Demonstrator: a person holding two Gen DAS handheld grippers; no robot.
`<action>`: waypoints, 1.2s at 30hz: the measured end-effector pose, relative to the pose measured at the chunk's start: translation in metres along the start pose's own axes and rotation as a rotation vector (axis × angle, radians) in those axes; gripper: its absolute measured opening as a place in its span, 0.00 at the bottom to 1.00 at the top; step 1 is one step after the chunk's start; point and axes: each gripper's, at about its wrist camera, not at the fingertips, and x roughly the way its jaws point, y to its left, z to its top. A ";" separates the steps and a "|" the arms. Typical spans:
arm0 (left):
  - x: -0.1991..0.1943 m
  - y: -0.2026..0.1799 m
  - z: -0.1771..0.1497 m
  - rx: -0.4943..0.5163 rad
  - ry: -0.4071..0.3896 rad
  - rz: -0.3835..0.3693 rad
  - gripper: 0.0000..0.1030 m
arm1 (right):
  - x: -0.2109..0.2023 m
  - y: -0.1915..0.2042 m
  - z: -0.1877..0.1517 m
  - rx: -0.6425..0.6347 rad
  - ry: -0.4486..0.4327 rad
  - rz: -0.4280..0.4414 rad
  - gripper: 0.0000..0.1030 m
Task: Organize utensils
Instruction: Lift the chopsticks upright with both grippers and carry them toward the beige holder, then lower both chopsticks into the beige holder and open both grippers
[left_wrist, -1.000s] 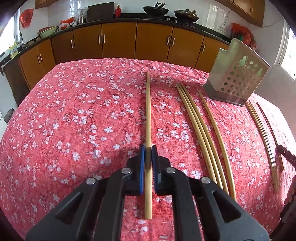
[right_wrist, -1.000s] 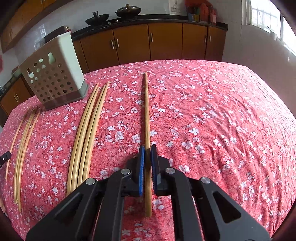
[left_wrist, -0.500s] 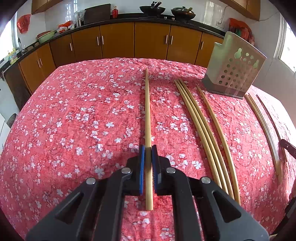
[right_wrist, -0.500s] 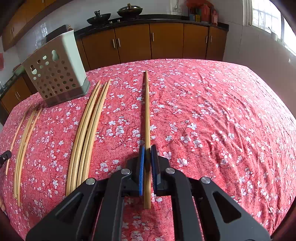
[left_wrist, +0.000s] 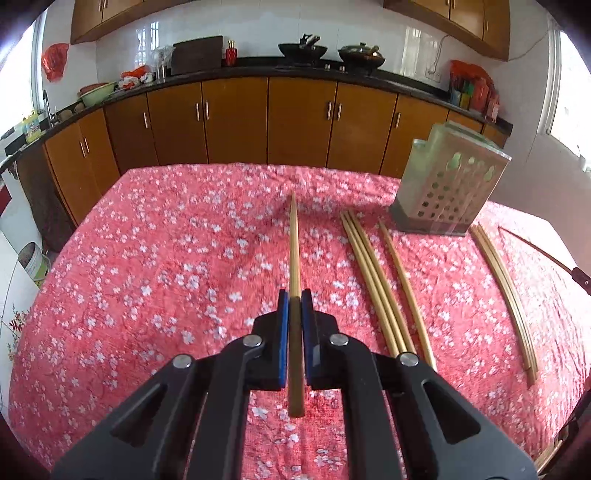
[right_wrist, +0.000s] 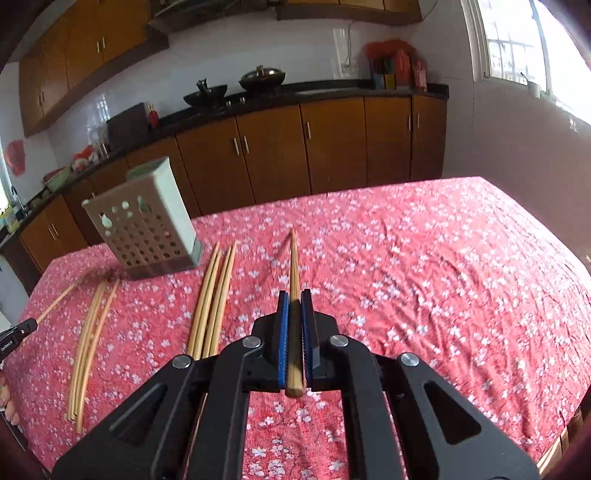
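My left gripper (left_wrist: 294, 295) is shut on a bamboo chopstick (left_wrist: 294, 243) and holds it raised above the red flowered tablecloth (left_wrist: 166, 266). My right gripper (right_wrist: 294, 297) is shut on another chopstick (right_wrist: 294, 258), also lifted off the cloth. A perforated metal utensil holder (left_wrist: 448, 184) stands at the far right in the left wrist view; in the right wrist view the holder (right_wrist: 144, 225) is at the far left. Loose chopsticks (left_wrist: 376, 280) lie on the cloth between the two grippers, and the same group shows in the right wrist view (right_wrist: 212, 295).
More chopsticks (left_wrist: 506, 291) lie right of the holder in the left wrist view, and they show at the left in the right wrist view (right_wrist: 90, 339). Brown kitchen cabinets (left_wrist: 266, 122) with pans on the counter stand beyond the table's far edge.
Both grippers have risen and tilted up, lifting their chopsticks off the cloth. More of the kitchen wall and cabinets shows now.
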 end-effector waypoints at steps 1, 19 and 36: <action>-0.008 0.001 0.006 -0.002 -0.027 -0.003 0.08 | -0.007 -0.001 0.005 0.004 -0.024 0.003 0.07; -0.076 0.014 0.076 -0.086 -0.291 0.024 0.08 | -0.037 0.009 0.056 0.021 -0.189 0.034 0.07; -0.135 -0.030 0.157 -0.058 -0.473 -0.176 0.08 | -0.079 0.039 0.135 0.104 -0.447 0.205 0.07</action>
